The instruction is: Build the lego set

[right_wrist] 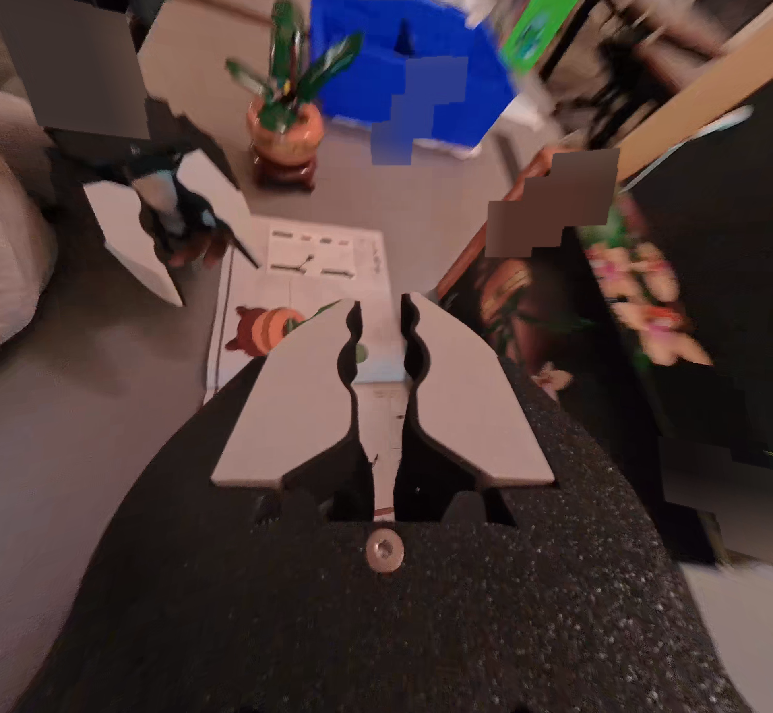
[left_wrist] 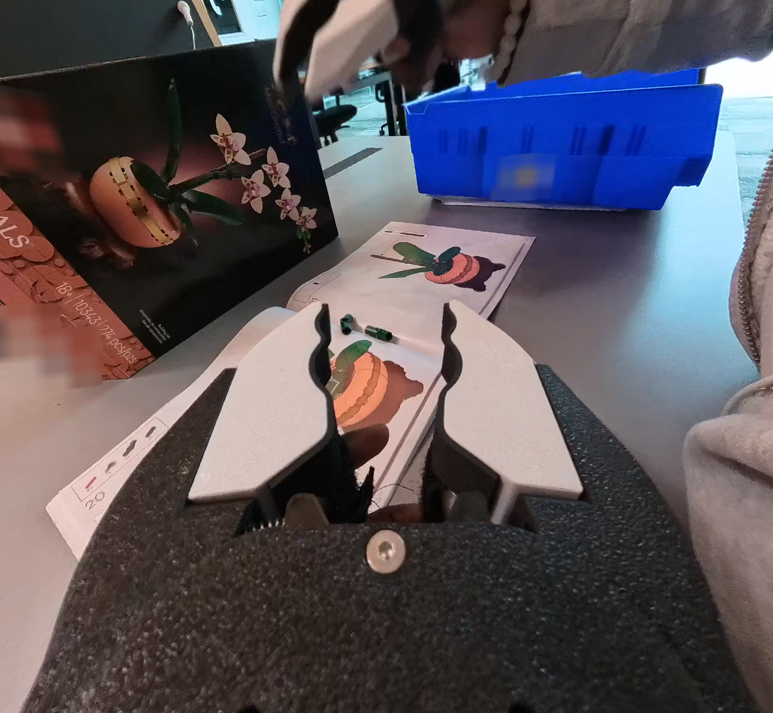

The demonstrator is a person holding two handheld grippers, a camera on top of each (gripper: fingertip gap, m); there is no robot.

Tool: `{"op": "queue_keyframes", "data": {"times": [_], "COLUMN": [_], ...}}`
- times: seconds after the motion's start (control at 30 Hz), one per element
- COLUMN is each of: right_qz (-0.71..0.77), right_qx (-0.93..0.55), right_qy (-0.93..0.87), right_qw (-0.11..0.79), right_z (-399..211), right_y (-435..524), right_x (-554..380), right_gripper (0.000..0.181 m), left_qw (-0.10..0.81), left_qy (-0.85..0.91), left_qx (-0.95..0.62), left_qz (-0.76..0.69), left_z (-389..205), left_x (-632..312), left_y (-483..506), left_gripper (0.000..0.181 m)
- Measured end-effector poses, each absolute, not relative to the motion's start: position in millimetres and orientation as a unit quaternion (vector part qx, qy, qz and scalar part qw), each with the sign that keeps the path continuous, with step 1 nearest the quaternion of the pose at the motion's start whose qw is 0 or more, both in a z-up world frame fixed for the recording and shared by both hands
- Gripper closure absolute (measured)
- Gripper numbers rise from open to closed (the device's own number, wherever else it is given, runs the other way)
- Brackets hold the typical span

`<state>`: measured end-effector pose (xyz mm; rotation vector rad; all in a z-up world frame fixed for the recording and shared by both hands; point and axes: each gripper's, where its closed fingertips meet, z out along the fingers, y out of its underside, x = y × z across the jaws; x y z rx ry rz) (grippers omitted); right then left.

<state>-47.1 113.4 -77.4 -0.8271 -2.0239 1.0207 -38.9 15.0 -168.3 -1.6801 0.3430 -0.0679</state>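
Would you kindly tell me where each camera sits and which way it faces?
Left wrist view: low over the table, behind the left tongs, looking along the instruction booklet at two small green pieces; a grey sleeve shows.
Right wrist view: higher, behind the right tongs, looking down at the potted lego plant.
Both show booklet, blue bin and lego box.

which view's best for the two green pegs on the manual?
Left wrist view: both pegs lie sharp on the manual, just ahead of the open left claw. Right wrist view is blurred; the pegs can't be made out there.
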Motion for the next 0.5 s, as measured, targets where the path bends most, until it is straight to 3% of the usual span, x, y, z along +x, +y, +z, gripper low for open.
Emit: {"op": "queue_keyframes", "data": {"times": [0.2,0.43,0.5], "right_qz": [0.413,0.451,0.432], "right_qx": [-0.350,-0.379,-0.384], "right_qy": [-0.661,-0.507,-0.495], "right_qw": [0.520,0.629,0.649], "right_z": [-10,38,37], "right_y": [154,183,185], "right_x": [16,96,110], "right_gripper": [0.118,0.121,0.111], "left_qw": [0.655,0.655,0.657], "left_qy": [0.163,0.167,0.166], "left_qx": [-0.737,-0.736,-0.734], "left_qz": [-0.030,-0.029,-0.036], "left_z": [-165,-165,-166], "left_x": [-33,-25,-24], "left_y": [19,24,25], "left_gripper": [0.131,0.130,0.130]}}
